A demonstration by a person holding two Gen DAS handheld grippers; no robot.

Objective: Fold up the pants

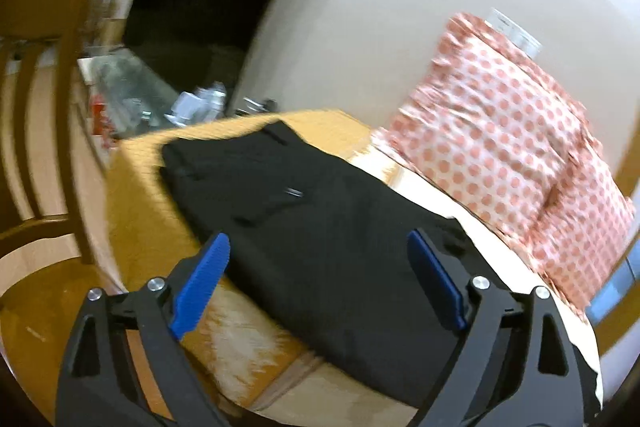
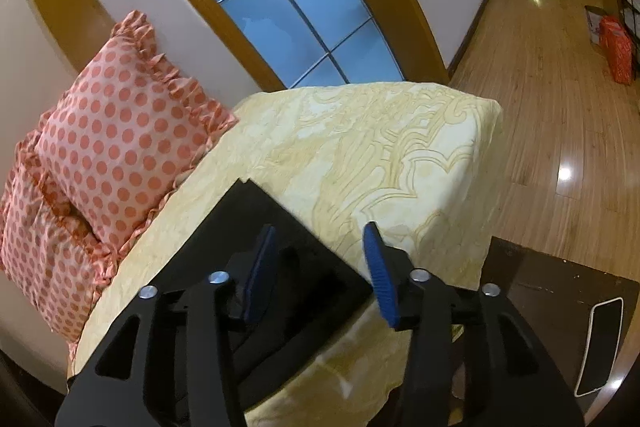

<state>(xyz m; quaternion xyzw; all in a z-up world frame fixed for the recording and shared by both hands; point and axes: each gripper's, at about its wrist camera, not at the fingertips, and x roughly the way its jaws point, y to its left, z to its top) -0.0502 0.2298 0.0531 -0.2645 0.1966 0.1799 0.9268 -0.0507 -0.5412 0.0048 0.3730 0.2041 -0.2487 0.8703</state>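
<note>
The black pants (image 1: 320, 211), lying folded flat on the yellow-covered bed (image 2: 360, 147) beside dotted pillows (image 2: 120, 131), look soft and limp, best pinched at a corner edge by either hand-held gripper, left (image 1: 320, 259) and right (image 2: 320, 255), both spread apart and empty.

No legible text, label, brand, number or sign on anything.

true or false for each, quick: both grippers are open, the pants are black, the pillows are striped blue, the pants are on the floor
1. Both grippers are open: true. The left gripper and right gripper both have spread jaws holding nothing.
2. The pants are black: true.
3. The pillows are striped blue: false. They are white with pink-orange dots.
4. The pants are on the floor: false. They lie on the yellow patterned bedspread.
</note>
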